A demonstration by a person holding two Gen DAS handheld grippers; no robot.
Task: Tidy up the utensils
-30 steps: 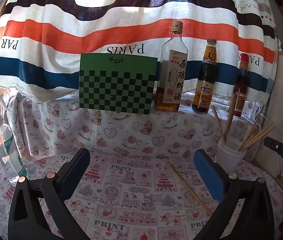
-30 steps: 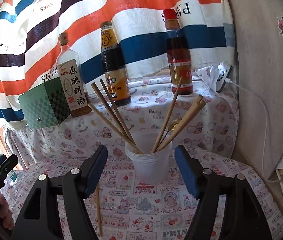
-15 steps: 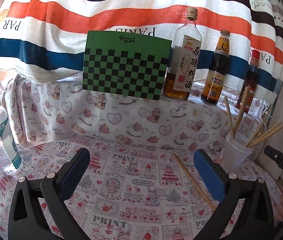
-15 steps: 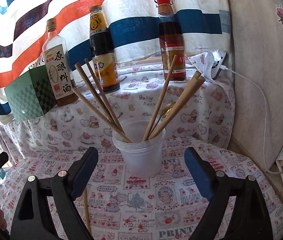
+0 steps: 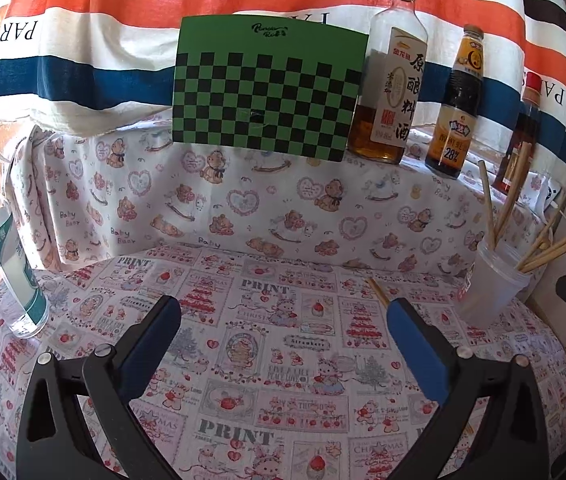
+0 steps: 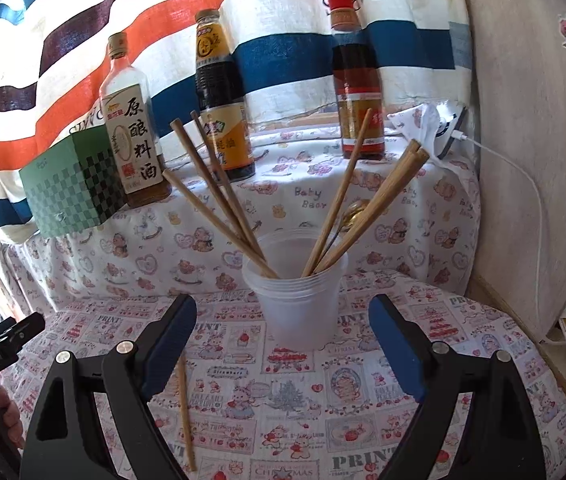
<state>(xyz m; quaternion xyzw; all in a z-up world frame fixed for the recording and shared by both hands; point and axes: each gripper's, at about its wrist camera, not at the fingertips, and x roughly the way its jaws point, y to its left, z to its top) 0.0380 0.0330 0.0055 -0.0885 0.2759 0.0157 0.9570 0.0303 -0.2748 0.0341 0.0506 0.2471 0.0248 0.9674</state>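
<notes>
A clear plastic cup (image 6: pixel 299 304) stands on the patterned tablecloth with several wooden chopsticks (image 6: pixel 219 192) fanned out of it and a brass-coloured spoon bowl (image 6: pixel 353 212) among them. My right gripper (image 6: pixel 283 304) is open just short of the cup, which shows between its fingers, untouched. One loose chopstick (image 6: pixel 185 412) lies flat on the cloth by the right gripper's left finger. In the left wrist view the cup (image 5: pixel 491 284) is at the far right. The loose chopstick (image 5: pixel 377 290) there is mostly hidden behind one finger. My left gripper (image 5: pixel 283 306) is open over the cloth with nothing in it.
A spray bottle (image 5: pixel 7 256) stands at the left edge. On the raised ledge behind are a green checkered box (image 5: pixel 267 92) and three sauce bottles (image 5: pixel 393 80). A white charging cable (image 6: pixel 523 172) hangs along the right wall. A hand (image 6: pixel 7 416) grips the other tool.
My left gripper has dipped and come closer to the table, so the cloth fills more of its view. The right gripper's jaws widened early on and have stayed wide since; the cup has not moved.
</notes>
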